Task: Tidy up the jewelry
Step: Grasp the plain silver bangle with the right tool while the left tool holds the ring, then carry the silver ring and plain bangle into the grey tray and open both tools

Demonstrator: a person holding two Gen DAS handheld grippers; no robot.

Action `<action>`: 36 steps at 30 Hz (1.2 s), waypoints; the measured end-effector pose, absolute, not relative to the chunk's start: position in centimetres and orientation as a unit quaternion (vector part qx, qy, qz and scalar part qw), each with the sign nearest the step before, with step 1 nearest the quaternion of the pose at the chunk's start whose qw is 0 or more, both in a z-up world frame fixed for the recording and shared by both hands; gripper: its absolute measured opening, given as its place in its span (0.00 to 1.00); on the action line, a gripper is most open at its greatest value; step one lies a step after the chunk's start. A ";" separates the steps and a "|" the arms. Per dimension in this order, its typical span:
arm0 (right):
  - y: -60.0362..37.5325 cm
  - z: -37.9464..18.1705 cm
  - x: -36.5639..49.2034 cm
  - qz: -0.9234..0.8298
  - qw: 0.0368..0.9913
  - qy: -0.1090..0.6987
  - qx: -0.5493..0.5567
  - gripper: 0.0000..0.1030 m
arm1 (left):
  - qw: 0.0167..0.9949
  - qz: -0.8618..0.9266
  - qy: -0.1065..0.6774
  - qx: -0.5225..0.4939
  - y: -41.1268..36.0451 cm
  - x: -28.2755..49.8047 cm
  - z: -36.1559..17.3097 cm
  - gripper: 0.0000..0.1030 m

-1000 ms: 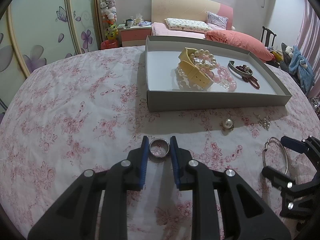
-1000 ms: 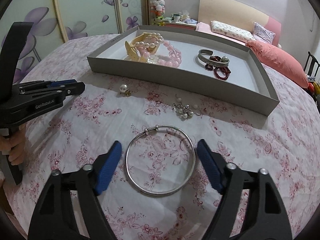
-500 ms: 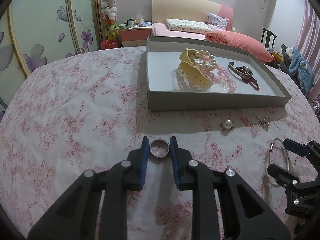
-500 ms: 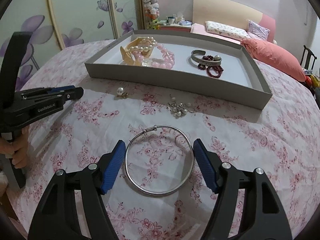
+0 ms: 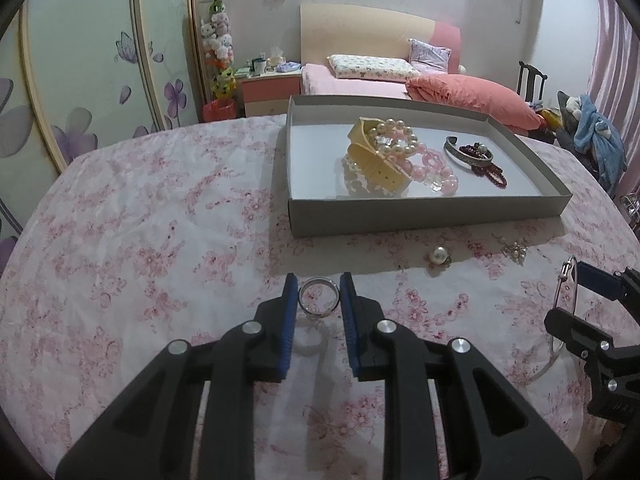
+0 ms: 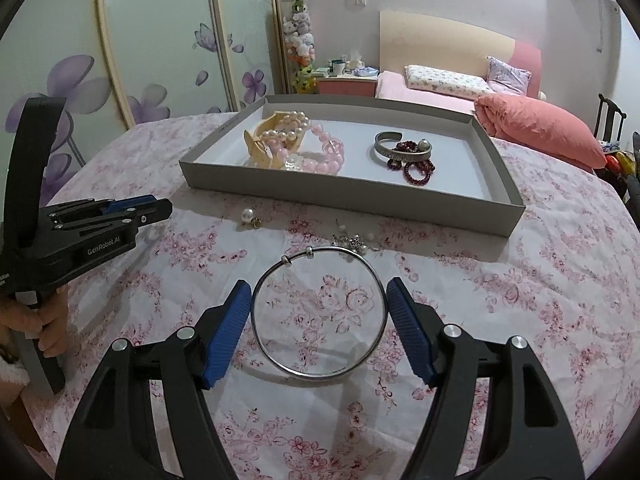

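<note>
On the floral worktop, the left gripper clamps a ring at frame centre; the right gripper holds a bangle.

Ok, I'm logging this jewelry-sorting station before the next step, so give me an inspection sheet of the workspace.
Surface: floral cloth over the table.
Job's things: grey tray holds bead bracelets and a metal cuff; pearl earring and pearl cluster lie loose on the cloth.
Clutter: nothing seen.
Grippers: left gripper shut on a ring; right gripper shut on a silver bangle, lifted off the cloth.
Cables: nothing seen.
Surroundings: bed, wardrobe doors.
</note>
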State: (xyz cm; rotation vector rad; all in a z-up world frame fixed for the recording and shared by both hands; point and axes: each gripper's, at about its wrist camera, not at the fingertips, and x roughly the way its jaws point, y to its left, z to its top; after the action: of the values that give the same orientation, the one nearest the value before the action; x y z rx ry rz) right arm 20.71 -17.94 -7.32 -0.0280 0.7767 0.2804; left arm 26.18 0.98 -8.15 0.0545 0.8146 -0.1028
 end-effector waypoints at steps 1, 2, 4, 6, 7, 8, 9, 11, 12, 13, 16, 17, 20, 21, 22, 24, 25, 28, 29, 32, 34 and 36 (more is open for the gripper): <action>-18.0 -7.2 20.7 0.135 0.917 0.375 -0.012 0.68 | 0.917 -0.050 0.394 0.028 1.2 26.1 -8.1 0.21; -18.1 -7.1 20.7 0.134 0.918 0.373 -0.010 0.68 | 0.918 -0.050 0.392 0.029 1.1 26.0 -8.0 0.21; -18.2 -6.8 20.5 0.131 0.921 0.367 -0.006 0.68 | 0.920 -0.049 0.388 0.029 1.0 25.9 -7.9 0.21; -18.4 -6.4 20.4 0.128 0.925 0.359 -0.002 0.68 | 0.921 -0.049 0.385 0.029 1.1 25.8 -7.7 0.21; -18.5 -6.3 20.3 0.126 0.926 0.356 -0.001 0.68 | 0.922 -0.050 0.383 0.028 1.1 25.7 -7.6 0.21; -18.6 -6.1 20.3 0.125 0.928 0.351 0.002 0.68 | 0.923 -0.050 0.380 0.027 1.0 25.6 -7.4 0.21; -18.7 -5.9 20.2 0.123 0.930 0.345 0.005 0.68 | 0.924 -0.051 0.377 0.026 1.1 25.5 -7.2 0.21; -19.0 -5.5 20.1 0.121 0.934 0.335 0.010 0.68 | 0.927 -0.052 0.370 0.025 1.1 25.3 -6.9 0.21; -19.1 -5.2 20.1 0.120 0.936 0.330 0.013 0.68 | 0.930 -0.052 0.364 0.024 1.0 25.1 -6.7 0.21; -19.2 -4.9 20.0 0.119 0.939 0.322 0.016 0.68 | 0.931 -0.053 0.360 0.024 1.0 25.0 -6.5 0.21; -19.5 -4.0 19.8 0.116 0.946 0.301 0.023 0.68 | 0.937 -0.055 0.343 0.022 0.7 24.6 -5.6 0.21; -19.6 -3.7 19.8 0.115 0.949 0.294 0.025 0.68 | 0.939 -0.055 0.339 0.021 0.7 24.5 -5.4 0.21; -19.9 -2.7 19.5 0.111 0.957 0.267 0.035 0.68 | 0.945 -0.056 0.321 0.020 0.4 23.9 -4.5 0.21; -20.0 -2.5 19.4 0.110 0.959 0.260 0.036 0.68 | 0.947 -0.056 0.316 0.020 0.3 23.8 -4.3 0.21; -20.0 -2.2 19.2 0.107 0.962 0.249 0.038 0.68 | 0.949 -0.055 0.310 0.019 0.3 23.7 -4.0 0.21; -20.0 -1.5 19.0 0.104 0.967 0.230 0.040 0.68 | 0.953 -0.055 0.297 0.017 0.1 23.4 -3.5 0.21; -20.1 -1.1 18.8 0.101 0.970 0.216 0.042 0.68 | 0.955 -0.055 0.291 0.016 0.1 23.2 -3.2 0.21; -20.2 -0.3 18.5 0.094 0.976 0.189 0.044 0.68 | 0.961 -0.054 0.271 0.012 -0.3 22.8 -2.5 0.21; -20.2 -0.1 18.4 0.091 0.978 0.181 0.044 0.68 | 0.962 -0.054 0.266 0.010 -0.4 22.7 -2.3 0.21; -20.1 0.4 18.4 0.084 0.983 0.161 0.040 0.68 | 0.967 -0.054 0.250 0.007 -0.8 22.3 -1.5 0.21; -20.1 0.6 18.4 0.079 0.985 0.148 0.038 0.68 | 0.970 -0.052 0.239 0.008 -1.1 22.2 -1.1 0.21; -20.0 0.8 18.5 0.076 0.986 0.140 0.037 0.68 | 0.972 -0.050 0.231 0.010 -1.3 22.2 -0.8 0.21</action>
State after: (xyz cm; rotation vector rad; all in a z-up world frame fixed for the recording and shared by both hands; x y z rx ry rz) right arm 18.54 -19.97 0.79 0.0738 0.2823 0.1531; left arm 22.22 -1.26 -0.78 0.0193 0.4657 -0.1017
